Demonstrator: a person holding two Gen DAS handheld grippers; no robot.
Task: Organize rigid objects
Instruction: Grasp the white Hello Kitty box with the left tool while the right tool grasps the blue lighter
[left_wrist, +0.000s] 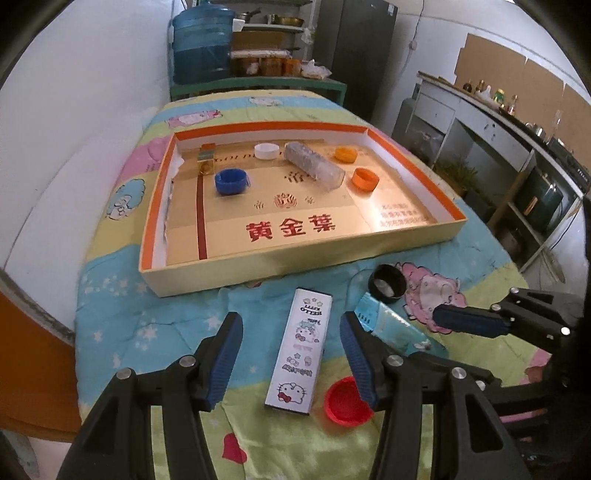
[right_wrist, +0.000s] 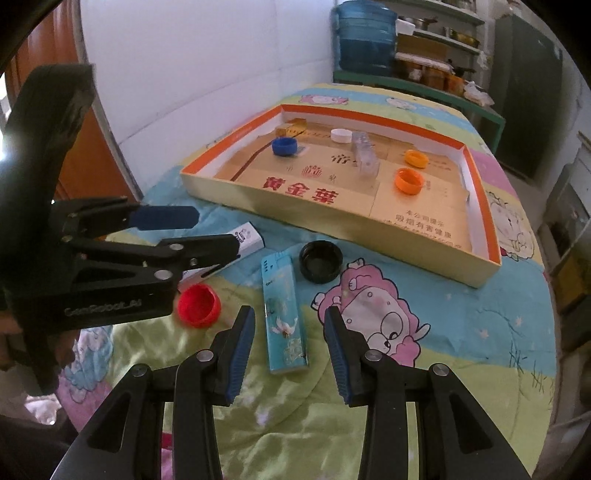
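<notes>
The left gripper (left_wrist: 291, 354), fingers wide and empty, should close squarely across the Hello Kitty box (left_wrist: 299, 350), clearing the red cap (left_wrist: 345, 402) at 4 o'clock; the right gripper (right_wrist: 290, 347) straddles the blue lighter (right_wrist: 282, 314), open and empty.

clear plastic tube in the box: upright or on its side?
On its side. The clear plastic tube lies flat on the shallow orange-rimmed cardboard box floor, between caps.

Blue lighter (right_wrist: 283, 314) between open hand-held gripper (right_wrist: 290, 354) fingers

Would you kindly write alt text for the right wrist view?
Open right tongs straddle a blue lighter lying on a cartoon blanket; a red cap and black cap sit nearby, before a shallow box.
</notes>
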